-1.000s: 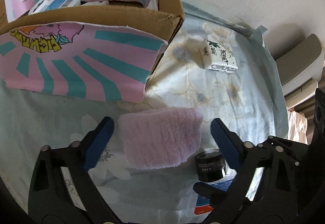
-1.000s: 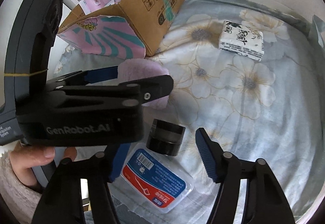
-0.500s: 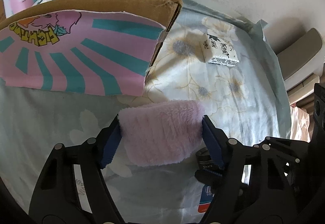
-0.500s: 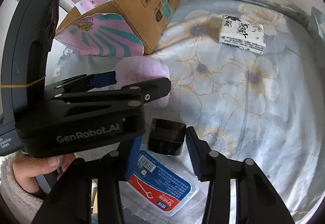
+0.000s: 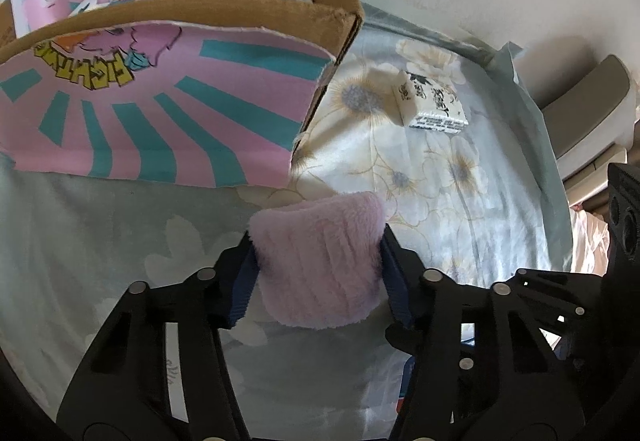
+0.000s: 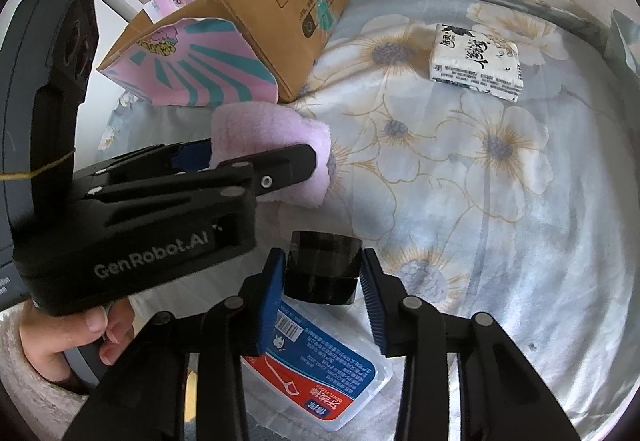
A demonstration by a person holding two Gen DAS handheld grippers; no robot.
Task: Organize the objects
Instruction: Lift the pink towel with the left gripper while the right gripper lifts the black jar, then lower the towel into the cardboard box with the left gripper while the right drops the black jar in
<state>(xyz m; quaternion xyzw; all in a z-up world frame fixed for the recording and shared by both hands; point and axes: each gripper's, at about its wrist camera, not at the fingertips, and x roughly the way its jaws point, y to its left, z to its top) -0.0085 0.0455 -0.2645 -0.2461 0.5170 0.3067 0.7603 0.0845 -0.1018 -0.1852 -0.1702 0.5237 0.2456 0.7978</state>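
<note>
My left gripper (image 5: 318,241) is shut on a pink fluffy cloth (image 5: 318,261), squeezed between its blue pads just above the bedsheet; the cloth also shows in the right wrist view (image 6: 276,133). My right gripper (image 6: 322,269) is shut on a small black jar (image 6: 322,267), both pads touching its sides. The jar rests partly on a clear floss-pick box (image 6: 320,373) with a blue and red label. An open cardboard box (image 5: 160,53) with pink and teal flaps stands beyond the cloth, to the left.
A white tissue pack (image 6: 476,63) lies on the floral sheet (image 6: 500,181) at the back right; it also shows in the left wrist view (image 5: 432,103). A wall runs behind the box. The sheet's edge drops off at the right (image 5: 548,145).
Both grippers closed: the left from wide open onto the pink cloth, the right from open onto the black jar. The left gripper also moved forward over the cloth.
</note>
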